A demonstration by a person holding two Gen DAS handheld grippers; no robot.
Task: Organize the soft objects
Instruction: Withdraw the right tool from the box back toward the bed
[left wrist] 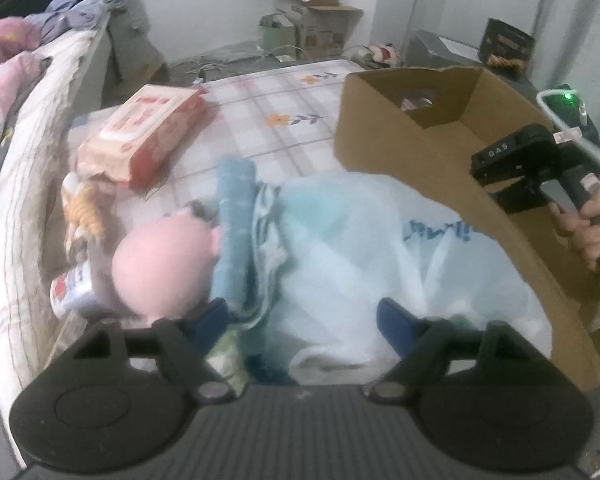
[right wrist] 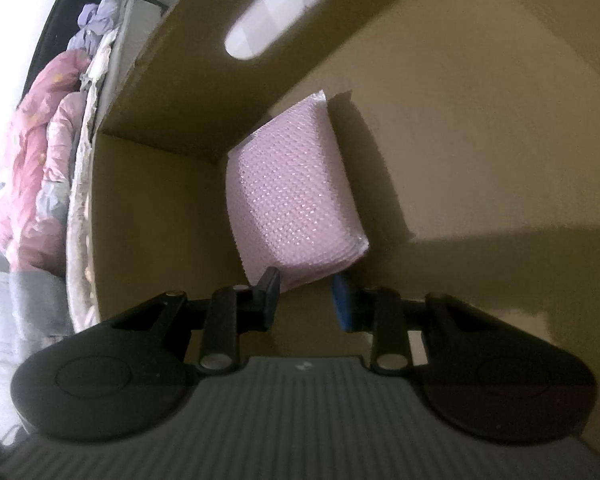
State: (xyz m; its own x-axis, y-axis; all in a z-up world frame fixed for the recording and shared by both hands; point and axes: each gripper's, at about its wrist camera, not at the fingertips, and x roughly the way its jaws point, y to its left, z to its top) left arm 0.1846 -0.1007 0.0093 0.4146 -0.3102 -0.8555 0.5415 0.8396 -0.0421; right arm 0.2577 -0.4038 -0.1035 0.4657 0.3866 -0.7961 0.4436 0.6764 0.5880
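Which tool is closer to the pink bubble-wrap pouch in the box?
Right. The right tool is inside the cardboard box, its tips at the pink pouch. The left tool is outside, over a white plastic bag.

The pink plush toy (left wrist: 162,270) was blurred; the white plastic bag (left wrist: 364,248) hid the bedsheet (left wrist: 260,112) beneath, its blue lettering illegible.

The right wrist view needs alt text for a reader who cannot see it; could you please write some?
A pink bubble-wrap pouch leans in the corner of a cardboard box, just beyond the right gripper, whose fingers are apart with nothing between them. Pink bedding is heaped outside the box.
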